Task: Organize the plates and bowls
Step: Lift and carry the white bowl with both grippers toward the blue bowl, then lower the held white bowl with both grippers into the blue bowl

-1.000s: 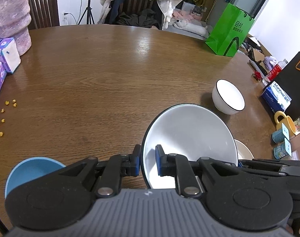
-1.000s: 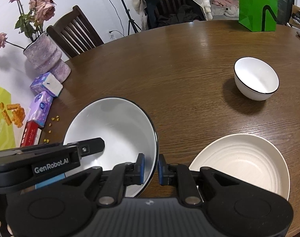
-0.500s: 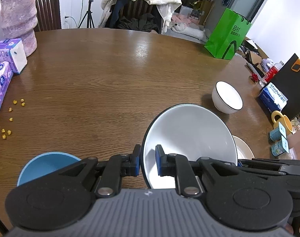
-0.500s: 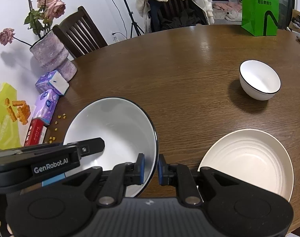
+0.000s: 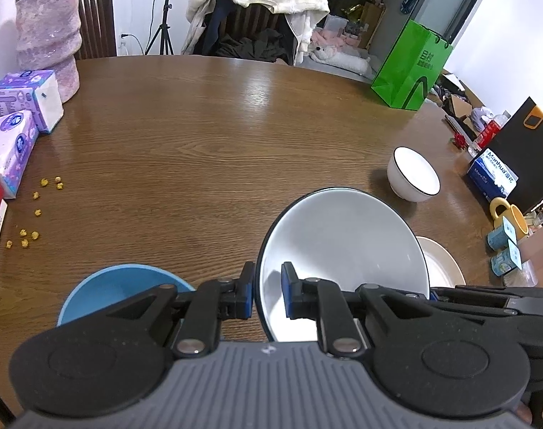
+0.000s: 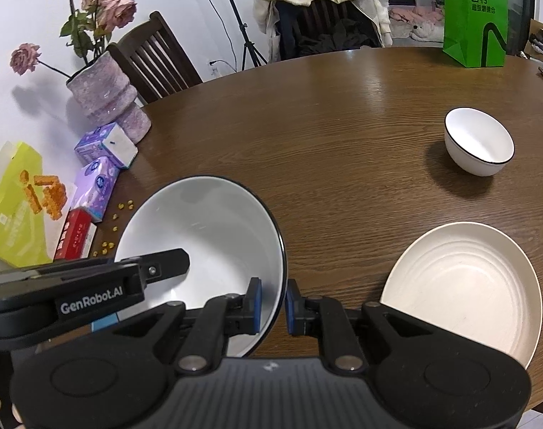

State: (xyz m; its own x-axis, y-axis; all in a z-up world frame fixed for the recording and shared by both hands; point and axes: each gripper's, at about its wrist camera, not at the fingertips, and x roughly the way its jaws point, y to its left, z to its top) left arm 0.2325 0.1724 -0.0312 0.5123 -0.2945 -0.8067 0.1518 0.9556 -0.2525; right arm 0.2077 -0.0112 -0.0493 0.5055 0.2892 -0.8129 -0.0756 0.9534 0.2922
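- Big bowl (image 5: 342,246), white with a thin black rim, held off the table (image 5: 200,136) by both grippers at once, one on each side of its near rim.
- Left gripper (image 5: 266,295): jaws nearly together, pinching the bowl's left rim, one pad inside and one outside.
- Right gripper (image 6: 273,307): same pinch on the bowl's right rim; the wall sits between the blue pads.
- Bowl tilts a bit toward the cameras; bottom not visible, so table clearance is a guess, but it looks lifted.
- Handling: looks like glazed ceramic, so stiff, fairly heavy for a rim pinch, slick, and breakable. Two-sided grip makes sense; one pinch alone would likely let it swing or slip.
- Best hold is the rim wall, opposite sides, pads well over the lip; keep it level.
- Other ware on the table: blue bowl (image 5: 124,289) just left of the grippers, cream plate (image 6: 464,286) at right, small bowl (image 6: 478,141) farther off, well apart from the rest.
- Likely nesting job; set it down softly, glaze chips on contact.
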